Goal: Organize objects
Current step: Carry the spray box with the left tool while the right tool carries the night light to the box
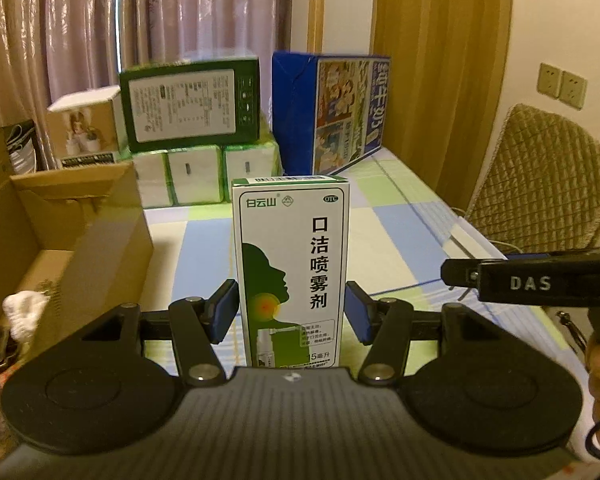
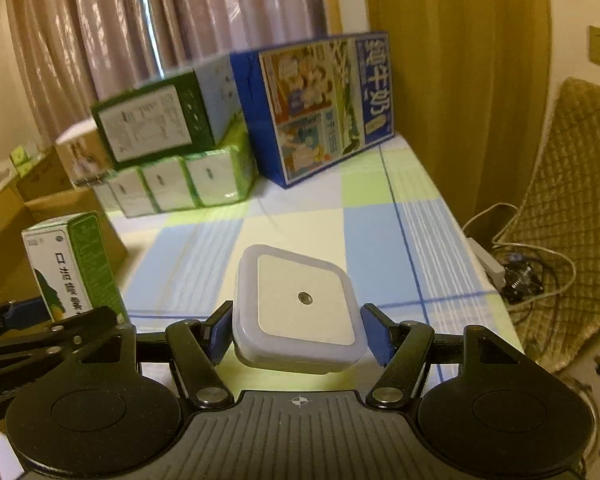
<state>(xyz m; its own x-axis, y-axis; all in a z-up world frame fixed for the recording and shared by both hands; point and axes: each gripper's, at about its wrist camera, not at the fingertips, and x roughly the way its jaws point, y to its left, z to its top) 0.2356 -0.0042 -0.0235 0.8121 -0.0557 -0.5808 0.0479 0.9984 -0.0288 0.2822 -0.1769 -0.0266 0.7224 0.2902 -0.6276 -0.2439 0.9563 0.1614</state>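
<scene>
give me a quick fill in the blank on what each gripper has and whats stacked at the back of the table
1. The left gripper has a ____ and white spray box between its jaws.
2. The right gripper has a white ____ night light between its jaws.
3. The dark green carton sits on top of the ____ packs.
4. The blue milk carton stands to the ____ of that stack.

Missing words: green; square; tissue; right

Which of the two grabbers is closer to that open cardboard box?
Left. The left gripper, holding the spray box, sits right beside the cardboard box; the right gripper is farther along the table.
</scene>
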